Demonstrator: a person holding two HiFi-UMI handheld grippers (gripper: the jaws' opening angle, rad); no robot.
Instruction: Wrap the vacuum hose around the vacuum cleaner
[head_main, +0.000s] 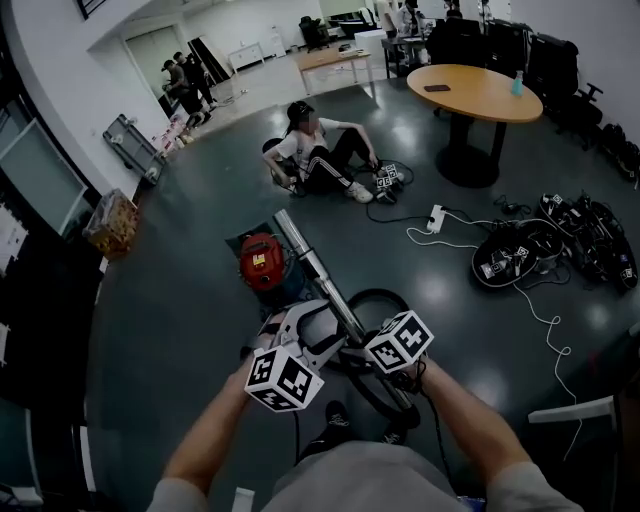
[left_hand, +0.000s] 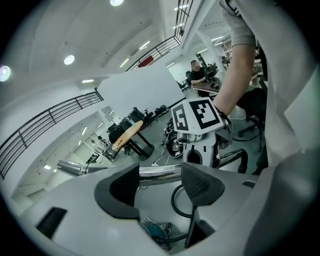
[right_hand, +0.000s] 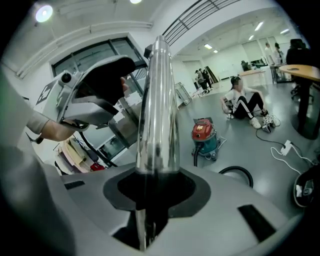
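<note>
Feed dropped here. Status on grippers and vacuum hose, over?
Right gripper shut on shiny metal tube. Left gripper open at same tube. Black hose loops on floor, not around red canister vacuum.

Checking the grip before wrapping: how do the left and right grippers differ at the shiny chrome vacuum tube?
The right gripper is shut on the shiny chrome vacuum tube; the left gripper is open. The tube runs lengthwise out of the right gripper's jaws, but crosswise past the left gripper's. Both are at the same tube.
</note>
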